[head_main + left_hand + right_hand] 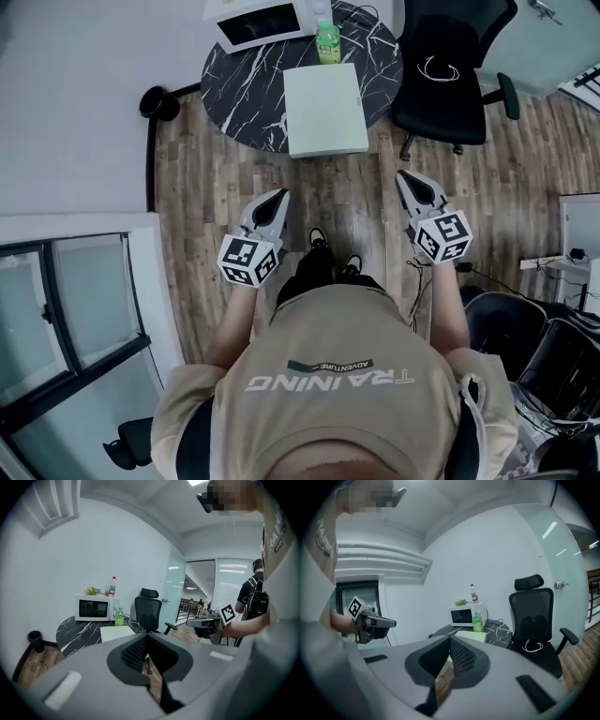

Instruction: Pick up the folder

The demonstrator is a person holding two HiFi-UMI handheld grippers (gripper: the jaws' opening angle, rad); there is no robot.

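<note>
- folder (324, 109): pale and flat, lying on the round black marble table (246, 89). its near end overhangs the table edge on the person's side.
- green bottle (326, 41): upright on the table, just beyond the folder's far end.
- microwave (259, 22): on the far part of the table, left of the bottle in the head view.
- black office chair (448, 66): just beside the table, on its right.
- left gripper (277, 198): held over the wood floor (202, 178), well apart from the table. jaws pressed together, nothing between them.
- right gripper (406, 178): held over the floor, also short of the table. jaws pressed together, nothing between them.
- both grippers point toward the table, and the folder lies ahead, between their two lines.
- person: standing, with black shoes (333, 253) on the floor between the two grippers.
</note>
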